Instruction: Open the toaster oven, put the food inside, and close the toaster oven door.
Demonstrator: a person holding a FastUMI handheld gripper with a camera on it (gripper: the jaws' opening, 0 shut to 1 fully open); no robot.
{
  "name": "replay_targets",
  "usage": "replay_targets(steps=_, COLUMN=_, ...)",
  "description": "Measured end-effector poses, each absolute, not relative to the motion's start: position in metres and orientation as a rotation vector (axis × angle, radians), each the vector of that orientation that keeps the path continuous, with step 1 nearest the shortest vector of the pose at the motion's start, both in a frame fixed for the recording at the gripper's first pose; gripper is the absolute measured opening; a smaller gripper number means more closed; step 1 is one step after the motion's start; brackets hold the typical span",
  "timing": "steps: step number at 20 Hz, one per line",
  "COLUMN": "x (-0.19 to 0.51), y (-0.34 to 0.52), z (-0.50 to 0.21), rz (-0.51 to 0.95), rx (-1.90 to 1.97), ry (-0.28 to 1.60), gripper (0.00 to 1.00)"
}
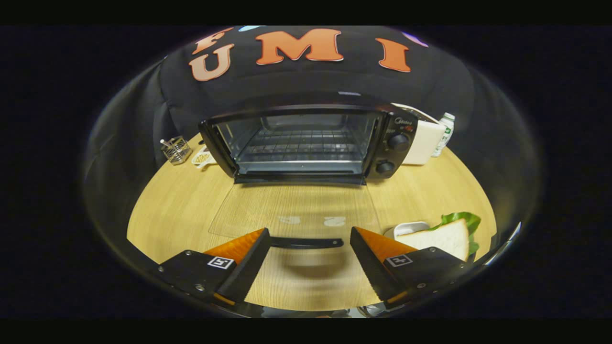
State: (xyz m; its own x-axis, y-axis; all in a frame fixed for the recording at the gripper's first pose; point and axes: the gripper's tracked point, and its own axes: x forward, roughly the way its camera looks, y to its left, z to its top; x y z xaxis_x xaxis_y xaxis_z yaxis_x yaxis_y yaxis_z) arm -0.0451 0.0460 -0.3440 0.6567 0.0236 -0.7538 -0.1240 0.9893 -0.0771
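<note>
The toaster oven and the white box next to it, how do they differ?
The toaster oven is black with its glass door folded down flat; the white box is closed and plain. The oven is larger and carries two knobs; the box has none. Both stand on the wooden table, beyond the open gripper.

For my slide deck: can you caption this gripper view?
Open gripper straddles the lowered toaster oven door handle; the sandwich waits beside it.
</note>
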Motion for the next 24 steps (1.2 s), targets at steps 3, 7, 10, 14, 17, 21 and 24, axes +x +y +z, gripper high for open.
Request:
replay_targets(steps=3, x=-0.039, y=0.033, z=-0.316, rz=0.126, rx=-0.076, ry=0.839, gripper=0.99)
replay_targets(steps=7, x=-0.025, y=-0.013, z=-0.279, rz=0.118, rx=-0.018, ry=0.801, gripper=0.99)
replay_targets(steps=10, x=-0.015, y=-0.057, z=-0.260, rz=0.062, rx=0.037, ry=0.772, gripper=0.99)
replay_targets(steps=14, x=-0.015, y=-0.117, z=-0.264, rz=-0.009, rx=0.044, ry=0.788, gripper=1.00)
replay_targets(steps=17, x=-0.027, y=-0.142, z=-0.281, rz=-0.027, rx=0.085, ry=0.850, gripper=0.99)
replay_targets(steps=21, x=-0.053, y=-0.159, z=-0.313, rz=0.009, rx=0.113, ry=0.999, gripper=1.00)
replay_targets(steps=24, x=-0.066, y=-0.159, z=-0.329, rz=0.053, rx=0.132, ry=1.091, gripper=1.00)
